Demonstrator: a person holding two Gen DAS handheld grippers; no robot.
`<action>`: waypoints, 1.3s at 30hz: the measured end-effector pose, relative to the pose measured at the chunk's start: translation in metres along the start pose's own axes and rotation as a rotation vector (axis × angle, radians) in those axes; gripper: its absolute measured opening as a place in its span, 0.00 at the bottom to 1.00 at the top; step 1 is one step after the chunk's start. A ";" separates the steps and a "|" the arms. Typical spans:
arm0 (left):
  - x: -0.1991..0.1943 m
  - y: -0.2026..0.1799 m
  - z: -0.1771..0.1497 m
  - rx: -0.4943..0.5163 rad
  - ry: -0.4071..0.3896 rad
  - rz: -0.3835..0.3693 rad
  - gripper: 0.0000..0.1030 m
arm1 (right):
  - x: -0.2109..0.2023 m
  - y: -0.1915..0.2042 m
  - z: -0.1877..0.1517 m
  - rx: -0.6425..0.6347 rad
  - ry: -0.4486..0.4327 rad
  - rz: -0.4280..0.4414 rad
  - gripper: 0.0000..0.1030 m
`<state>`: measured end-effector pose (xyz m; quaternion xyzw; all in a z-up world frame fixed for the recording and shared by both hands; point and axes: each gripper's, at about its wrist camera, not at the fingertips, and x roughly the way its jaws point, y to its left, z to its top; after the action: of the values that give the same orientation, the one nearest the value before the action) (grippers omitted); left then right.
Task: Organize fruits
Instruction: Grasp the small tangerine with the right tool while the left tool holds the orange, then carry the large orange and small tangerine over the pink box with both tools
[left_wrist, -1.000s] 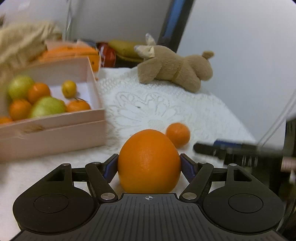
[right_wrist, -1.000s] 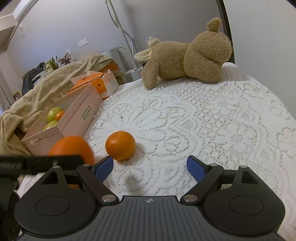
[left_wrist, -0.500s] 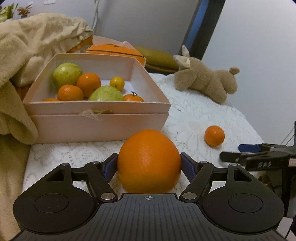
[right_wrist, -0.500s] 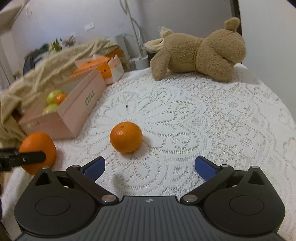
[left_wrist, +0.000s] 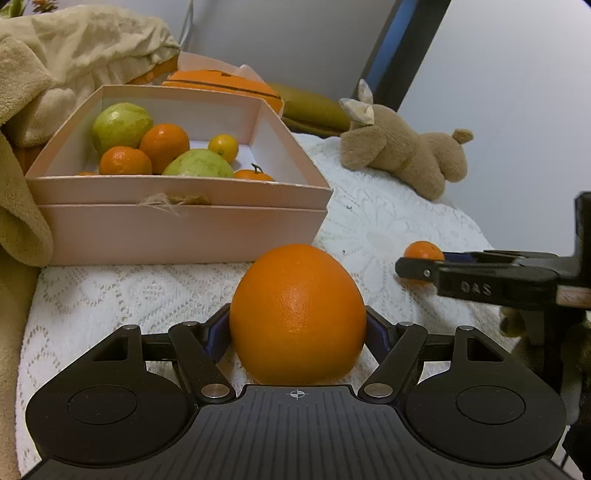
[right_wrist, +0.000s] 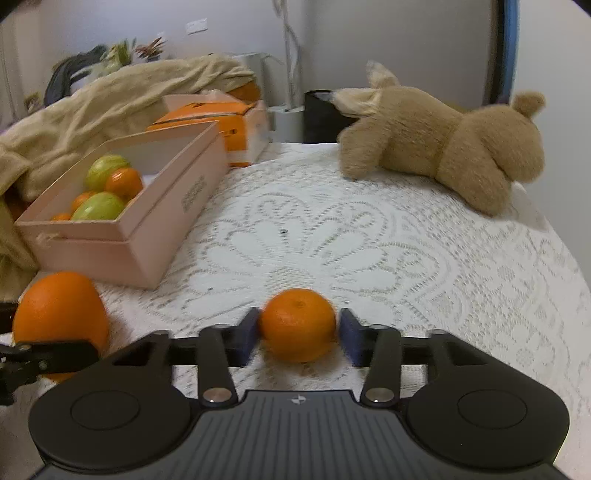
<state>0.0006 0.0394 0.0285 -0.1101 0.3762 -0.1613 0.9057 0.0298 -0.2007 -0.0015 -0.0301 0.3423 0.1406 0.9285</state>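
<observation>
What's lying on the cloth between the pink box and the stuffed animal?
Nothing: in the right wrist view only bare lace tablecloth stretches from the pink box to the stuffed animal.

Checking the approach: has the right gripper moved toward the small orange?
Yes. The right gripper advanced to the small orange, jaws just closing around it on the lace cloth.

Your two wrist cameras, low and close over the lace cloth (right_wrist: 406, 240), angled down along the fingers, both catching the pink box (left_wrist: 177, 229), plush toy (right_wrist: 443, 147), each other's gripper.
</observation>
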 end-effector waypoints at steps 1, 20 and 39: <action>0.000 0.000 0.000 -0.002 0.000 0.000 0.75 | -0.004 0.003 -0.001 -0.011 -0.004 0.005 0.42; -0.002 -0.001 0.003 -0.006 0.017 0.001 0.74 | -0.029 0.027 -0.032 -0.092 0.016 0.060 0.42; 0.014 -0.022 0.022 0.032 0.064 -0.022 0.73 | -0.031 0.026 -0.039 -0.102 -0.006 0.053 0.43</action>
<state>0.0213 0.0160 0.0421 -0.0947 0.4011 -0.1807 0.8930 -0.0245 -0.1886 -0.0107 -0.0681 0.3324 0.1825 0.9228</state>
